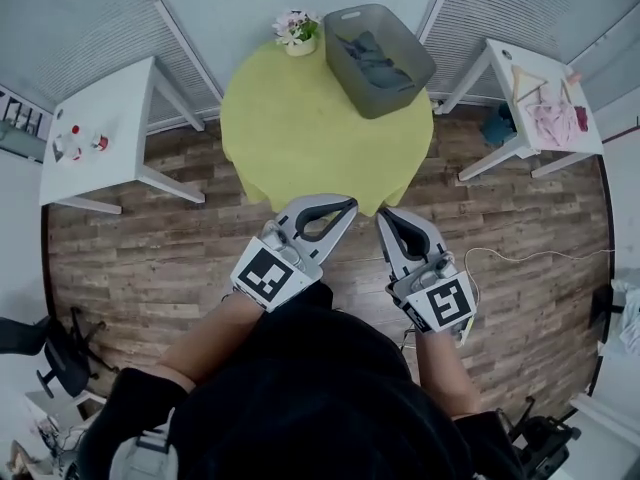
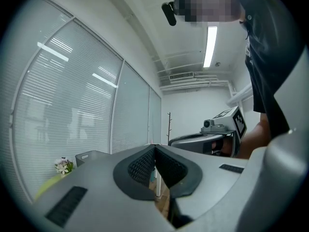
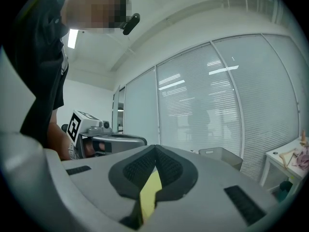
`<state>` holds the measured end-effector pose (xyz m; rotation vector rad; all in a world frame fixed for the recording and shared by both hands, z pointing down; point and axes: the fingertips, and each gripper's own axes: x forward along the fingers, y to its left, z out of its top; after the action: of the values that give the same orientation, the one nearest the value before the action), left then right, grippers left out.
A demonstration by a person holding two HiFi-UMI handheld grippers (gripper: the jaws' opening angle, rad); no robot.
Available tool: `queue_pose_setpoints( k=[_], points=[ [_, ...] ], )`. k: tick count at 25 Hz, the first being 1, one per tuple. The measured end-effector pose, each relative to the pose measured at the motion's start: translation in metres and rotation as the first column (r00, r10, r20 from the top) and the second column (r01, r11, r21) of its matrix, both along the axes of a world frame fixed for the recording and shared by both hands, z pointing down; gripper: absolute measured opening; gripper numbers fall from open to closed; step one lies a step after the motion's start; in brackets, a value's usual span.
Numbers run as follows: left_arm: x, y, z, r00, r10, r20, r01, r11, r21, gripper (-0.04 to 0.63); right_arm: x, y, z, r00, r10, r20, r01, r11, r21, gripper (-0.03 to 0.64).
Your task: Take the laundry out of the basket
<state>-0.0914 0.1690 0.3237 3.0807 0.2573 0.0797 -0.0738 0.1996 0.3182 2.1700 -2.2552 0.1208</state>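
Round table [image 1: 300, 128] under a yellow-green cloth, standing on a wood-plank floor [image 1: 150, 258]. Glass walls with blinds [image 2: 72, 110] rise behind the table.

Grey basket [image 1: 410, 73] sits at the table's far right edge. The laundry [image 1: 372, 58] lies inside it, dark grey, possibly several pieces; too small to count. A flower pot [image 1: 297, 33] is on the table, just left of the basket.

A left white side table [image 1: 100, 133] and a right white side table [image 1: 520, 83] flank the round table. The right one carries pink cloth [image 1: 552, 120].

Left gripper [image 1: 348, 206] and right gripper [image 1: 384, 216] are level at the table's near edge, side by side. Each has its jaws pressed together on nothing, well apart from the basket.
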Motion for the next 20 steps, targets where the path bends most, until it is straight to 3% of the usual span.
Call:
queue_pose_setpoints(
  k=[7,20],
  points=[
    [0.031,-0.054,0.006,0.999,0.037,0.005,-0.036,0.997,-0.07,0.003,0.025,-0.056,0.009,1.0,0.011,-0.003,-0.011,0.999,-0.03,0.023],
    [0.078,-0.117,0.02,0.999,0.006,0.043,-0.006,1.0,-0.013,0.003,0.081,-0.117,0.021,1.0,-0.008,0.011,0.009,0.999,-0.041,0.023]
  ],
)
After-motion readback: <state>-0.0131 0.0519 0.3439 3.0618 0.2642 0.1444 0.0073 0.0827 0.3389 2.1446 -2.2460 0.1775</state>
